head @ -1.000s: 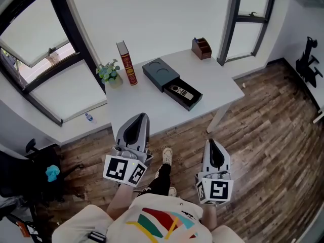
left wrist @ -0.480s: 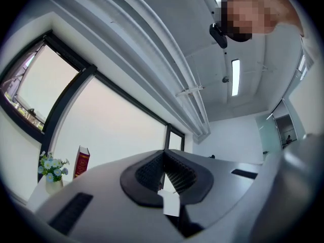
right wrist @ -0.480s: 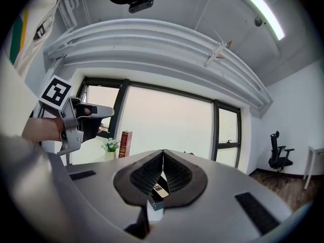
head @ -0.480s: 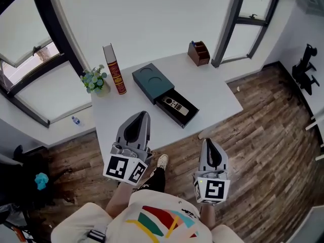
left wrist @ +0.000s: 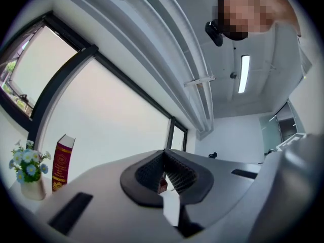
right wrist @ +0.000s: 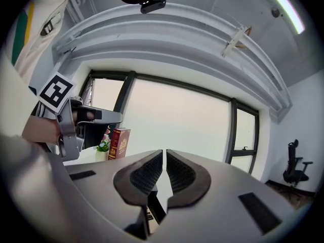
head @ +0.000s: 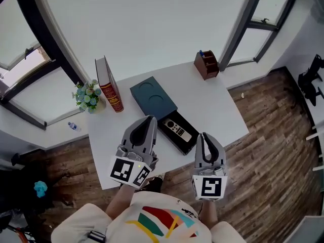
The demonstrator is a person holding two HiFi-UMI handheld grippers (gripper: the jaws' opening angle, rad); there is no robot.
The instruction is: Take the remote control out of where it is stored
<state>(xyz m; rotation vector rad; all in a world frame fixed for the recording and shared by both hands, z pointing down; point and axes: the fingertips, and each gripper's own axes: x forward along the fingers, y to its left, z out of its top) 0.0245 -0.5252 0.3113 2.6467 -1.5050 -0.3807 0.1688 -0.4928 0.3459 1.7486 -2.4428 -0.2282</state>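
Head view: white table [head: 215,105] carries a dark teal box [head: 153,97] with its drawer [head: 191,142] pulled out toward the person. The remote control [head: 176,127] lies flat inside the open drawer, lengthwise along it.

Left gripper [head: 147,120]: jaws together, nothing between them; tips above the table near the drawer's left side, not touching it. Right gripper [head: 203,137]: jaws closed to a thin slit, empty; tips just beside the drawer's near right corner.

An upright red book [head: 107,84] and a small potted plant [head: 86,96] stand at the far left; a brown pen holder [head: 206,65] stands at the far right corner.
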